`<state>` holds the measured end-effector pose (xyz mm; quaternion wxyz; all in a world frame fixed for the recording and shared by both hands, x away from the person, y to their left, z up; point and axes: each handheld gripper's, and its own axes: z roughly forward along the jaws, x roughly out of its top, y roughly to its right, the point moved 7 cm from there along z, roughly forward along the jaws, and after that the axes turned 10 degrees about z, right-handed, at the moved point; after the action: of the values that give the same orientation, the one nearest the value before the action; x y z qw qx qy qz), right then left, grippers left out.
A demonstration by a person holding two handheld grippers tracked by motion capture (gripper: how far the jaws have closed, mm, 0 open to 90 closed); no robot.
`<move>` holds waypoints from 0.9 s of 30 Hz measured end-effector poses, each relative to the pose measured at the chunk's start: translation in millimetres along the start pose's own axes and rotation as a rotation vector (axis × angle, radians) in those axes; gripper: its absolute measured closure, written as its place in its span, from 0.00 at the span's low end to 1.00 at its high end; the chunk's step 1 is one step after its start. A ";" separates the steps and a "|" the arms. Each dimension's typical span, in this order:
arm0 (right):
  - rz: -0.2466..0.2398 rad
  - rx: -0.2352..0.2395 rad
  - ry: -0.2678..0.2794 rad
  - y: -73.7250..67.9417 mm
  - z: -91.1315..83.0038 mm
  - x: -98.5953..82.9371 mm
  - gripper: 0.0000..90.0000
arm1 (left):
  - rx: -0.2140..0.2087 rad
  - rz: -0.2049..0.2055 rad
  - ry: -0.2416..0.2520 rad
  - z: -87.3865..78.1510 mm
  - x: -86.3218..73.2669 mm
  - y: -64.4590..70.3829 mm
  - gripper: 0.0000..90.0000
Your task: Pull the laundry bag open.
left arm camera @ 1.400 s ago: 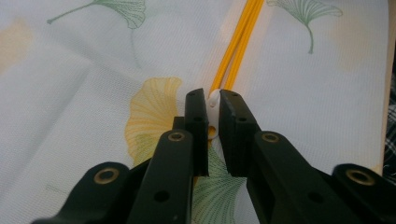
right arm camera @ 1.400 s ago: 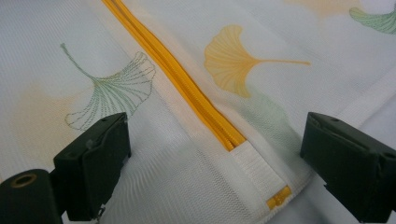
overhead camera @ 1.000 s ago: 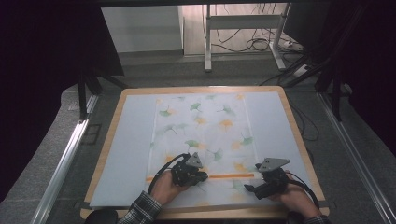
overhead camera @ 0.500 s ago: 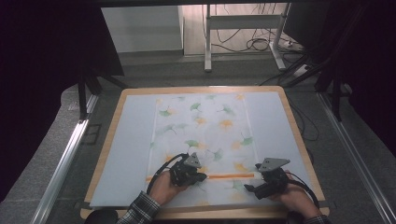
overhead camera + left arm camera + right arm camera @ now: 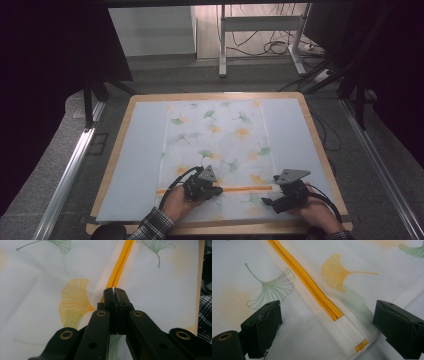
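Near the tabletop's front edge, the zipper runs left to right across the mesh bag. Left gripper, fingers clenched on the zipper, sits mid-line; right gripper, fingers released, straddles its right end.

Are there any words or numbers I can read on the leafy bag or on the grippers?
None: no words, numbers or labels can be read.
The mesh bag bears only green and yellow leaf prints and an orange zipper.
The left hand-held gripper, its jaws shut at the zipper, and the open right hand-held gripper are plain black, with no writing.
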<state>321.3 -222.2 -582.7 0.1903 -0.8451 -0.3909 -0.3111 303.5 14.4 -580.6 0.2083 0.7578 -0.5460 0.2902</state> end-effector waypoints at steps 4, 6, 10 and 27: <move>0.004 -0.001 -0.003 -0.4 0.1 0.2 0.10 | 0.011 0.000 -0.015 -4.3 -3.0 -4.0 1.00; 0.004 -0.001 -0.003 -0.4 0.1 0.2 0.10 | 0.014 -0.006 -0.020 -6.4 -5.2 -5.5 1.00; 0.005 -0.002 -0.003 -0.4 0.1 0.2 0.10 | 0.019 -0.009 -0.028 -11.1 -9.2 -7.4 1.00; 0.006 -0.003 -0.003 -0.6 0.0 0.2 0.10 | 0.045 -0.045 -0.068 -37.0 -37.8 -11.6 1.00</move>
<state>321.0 -221.7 -582.5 0.1894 -0.8470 -0.3880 -0.3101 297.7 68.2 -578.3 0.1791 0.7836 -0.5291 0.2718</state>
